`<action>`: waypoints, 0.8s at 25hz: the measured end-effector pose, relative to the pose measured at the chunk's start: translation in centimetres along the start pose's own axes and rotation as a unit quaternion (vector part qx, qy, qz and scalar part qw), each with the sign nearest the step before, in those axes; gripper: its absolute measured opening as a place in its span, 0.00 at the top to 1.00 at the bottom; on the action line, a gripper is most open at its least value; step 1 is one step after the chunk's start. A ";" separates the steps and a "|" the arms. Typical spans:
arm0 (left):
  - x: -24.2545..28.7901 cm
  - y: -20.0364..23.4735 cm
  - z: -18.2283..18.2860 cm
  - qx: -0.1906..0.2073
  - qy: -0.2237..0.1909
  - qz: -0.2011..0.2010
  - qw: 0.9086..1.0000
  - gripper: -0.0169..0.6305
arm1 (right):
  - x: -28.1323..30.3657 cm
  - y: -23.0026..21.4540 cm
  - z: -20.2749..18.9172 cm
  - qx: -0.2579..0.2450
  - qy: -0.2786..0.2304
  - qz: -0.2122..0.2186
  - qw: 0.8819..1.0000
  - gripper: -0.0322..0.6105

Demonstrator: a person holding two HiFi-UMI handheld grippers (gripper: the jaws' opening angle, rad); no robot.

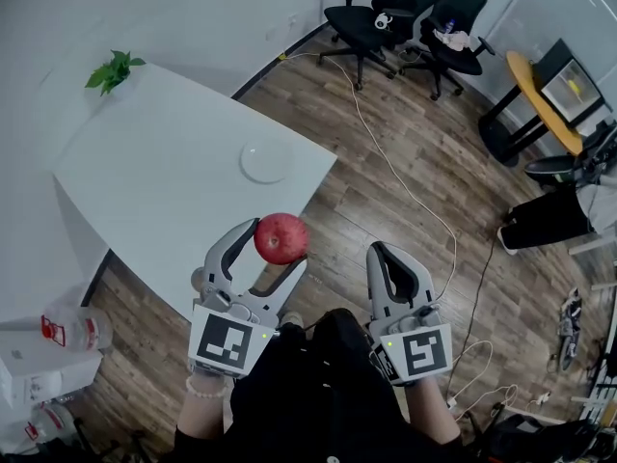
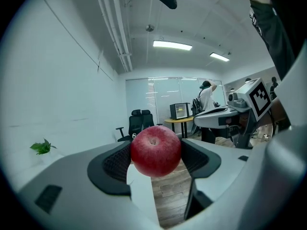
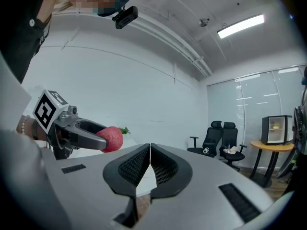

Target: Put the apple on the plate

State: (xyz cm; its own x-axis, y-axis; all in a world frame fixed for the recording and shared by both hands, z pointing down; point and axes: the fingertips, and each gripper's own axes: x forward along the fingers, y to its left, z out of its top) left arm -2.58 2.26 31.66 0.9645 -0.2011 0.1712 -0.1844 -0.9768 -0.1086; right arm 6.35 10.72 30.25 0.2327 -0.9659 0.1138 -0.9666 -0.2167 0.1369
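A red apple (image 1: 281, 237) is clamped between the jaws of my left gripper (image 1: 278, 242), held in the air over the near corner of the white table (image 1: 154, 191). In the left gripper view the apple (image 2: 156, 150) fills the gap between the black pads. A small white plate (image 1: 265, 160) lies on the table beyond it, near the right edge. My right gripper (image 1: 383, 255) hangs over the wood floor to the right, jaws pressed together with nothing between them (image 3: 150, 165). From the right gripper view the apple (image 3: 110, 138) shows at the left.
A green plant sprig (image 1: 114, 69) sits at the table's far left corner. Black office chairs (image 1: 405, 13) stand at the back, and a white cable (image 1: 405, 186) runs across the floor. Boxes and a bottle (image 1: 67, 331) sit low at the left.
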 end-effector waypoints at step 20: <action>3.0 5.7 -1.2 -0.033 0.028 0.117 0.992 0.45 | 9.3 -2.3 0.3 -0.011 -0.019 0.104 0.994 0.89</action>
State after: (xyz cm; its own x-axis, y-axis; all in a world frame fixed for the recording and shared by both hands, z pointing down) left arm -1.00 -4.03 32.69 0.8826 -0.4243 0.2023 -0.4152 -0.9055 -0.0880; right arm 10.74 2.20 30.70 0.0239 -0.9942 0.1044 -0.9907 -0.0096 0.1356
